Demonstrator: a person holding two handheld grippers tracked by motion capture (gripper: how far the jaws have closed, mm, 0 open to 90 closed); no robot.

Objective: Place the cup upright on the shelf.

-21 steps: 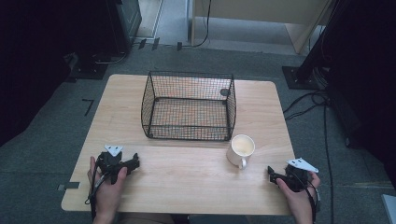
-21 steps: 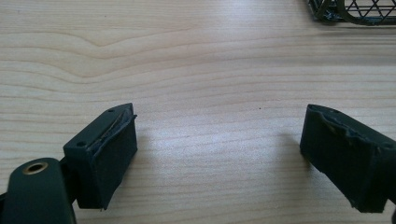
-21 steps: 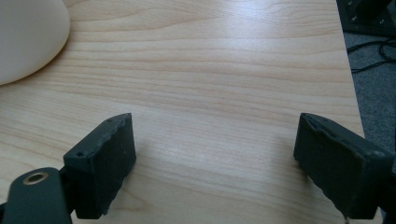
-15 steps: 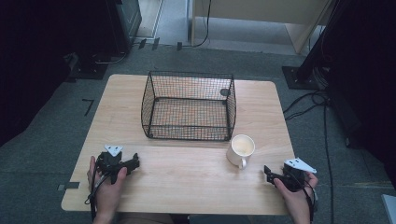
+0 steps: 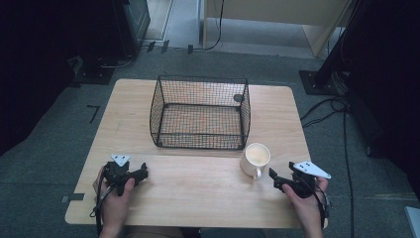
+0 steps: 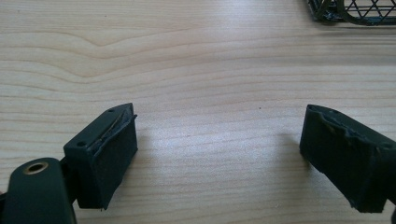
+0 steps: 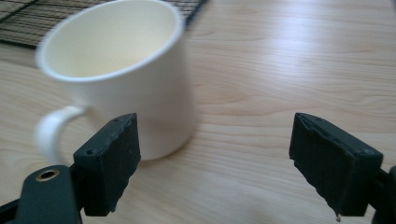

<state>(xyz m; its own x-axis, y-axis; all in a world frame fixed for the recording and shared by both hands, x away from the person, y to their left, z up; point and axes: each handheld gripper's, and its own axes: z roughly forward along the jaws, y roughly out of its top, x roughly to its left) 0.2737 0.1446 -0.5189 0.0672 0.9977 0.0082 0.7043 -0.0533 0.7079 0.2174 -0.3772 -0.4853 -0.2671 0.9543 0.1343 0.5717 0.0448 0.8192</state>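
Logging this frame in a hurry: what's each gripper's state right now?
Left gripper: open, holding nothing, over bare table.
Right gripper: open, holding nothing, close to the white mug.

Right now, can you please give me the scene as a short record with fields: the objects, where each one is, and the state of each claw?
mug: white mug stands upright on the table, empty inside, just off the basket's near right corner
basket: black wire basket, behind the mug, toward the table's far side
right claw: right claw open, close to the mug, nothing between its jaws
left claw: left claw open above bare wood, holds nothing
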